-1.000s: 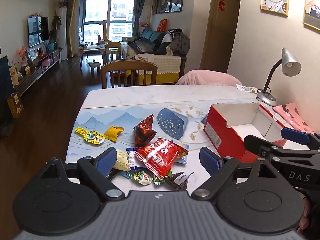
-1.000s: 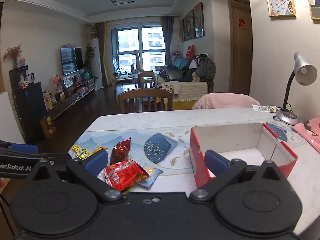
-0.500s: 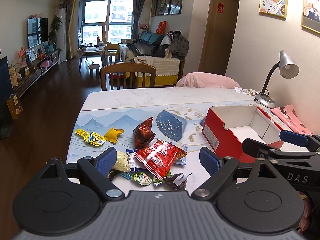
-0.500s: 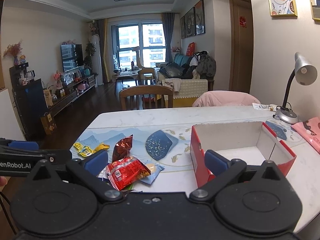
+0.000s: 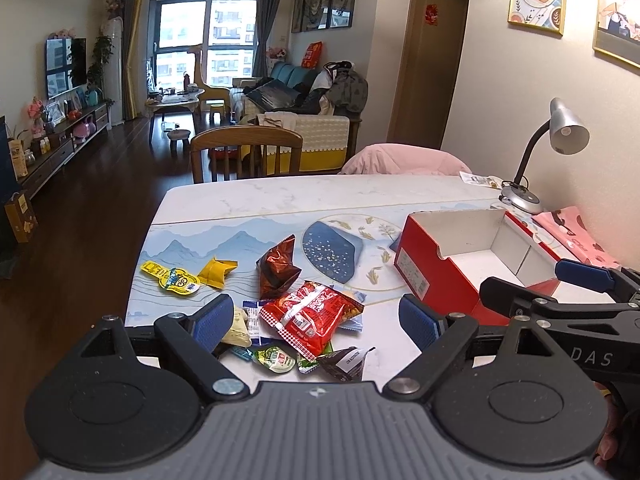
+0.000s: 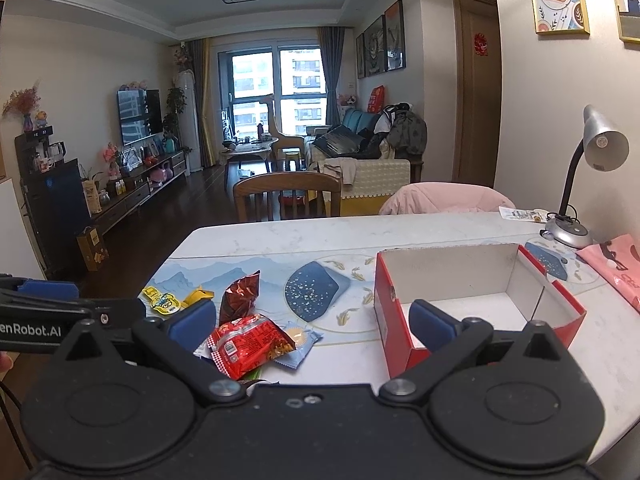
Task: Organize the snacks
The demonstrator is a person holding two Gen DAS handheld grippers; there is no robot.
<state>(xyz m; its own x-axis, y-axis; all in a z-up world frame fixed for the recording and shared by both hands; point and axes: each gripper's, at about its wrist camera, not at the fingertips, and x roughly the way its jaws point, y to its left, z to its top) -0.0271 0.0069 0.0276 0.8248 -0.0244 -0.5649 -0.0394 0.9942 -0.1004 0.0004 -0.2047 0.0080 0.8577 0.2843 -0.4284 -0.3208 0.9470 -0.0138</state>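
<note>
A pile of snack packets lies near the table's front left: a bright red bag [image 5: 310,314] [image 6: 250,342] on top, a dark red foil bag [image 5: 278,266] [image 6: 239,294] behind it, yellow packets [image 5: 180,278] [image 6: 172,300] to the left, small sweets [image 5: 276,358] in front. An open red box [image 5: 468,256] [image 6: 472,304] with a white inside stands to the right. My left gripper [image 5: 316,320] hangs open above the pile, holding nothing. My right gripper [image 6: 312,326] is open too, between the pile and the box; it also shows at the right of the left wrist view [image 5: 556,284].
A grey desk lamp [image 5: 532,160] [image 6: 580,184] stands at the table's far right, with a pink bag [image 5: 576,232] [image 6: 616,272] beside it. A wooden chair [image 5: 246,152] [image 6: 286,196] and a pink-covered seat [image 5: 404,160] sit behind the table. The blue patterned mat [image 5: 340,240] lies under the snacks.
Both cameras have risen and pulled back slightly, so the table sits a little lower in view. Snacks and box have not moved. Both grippers stay open.
</note>
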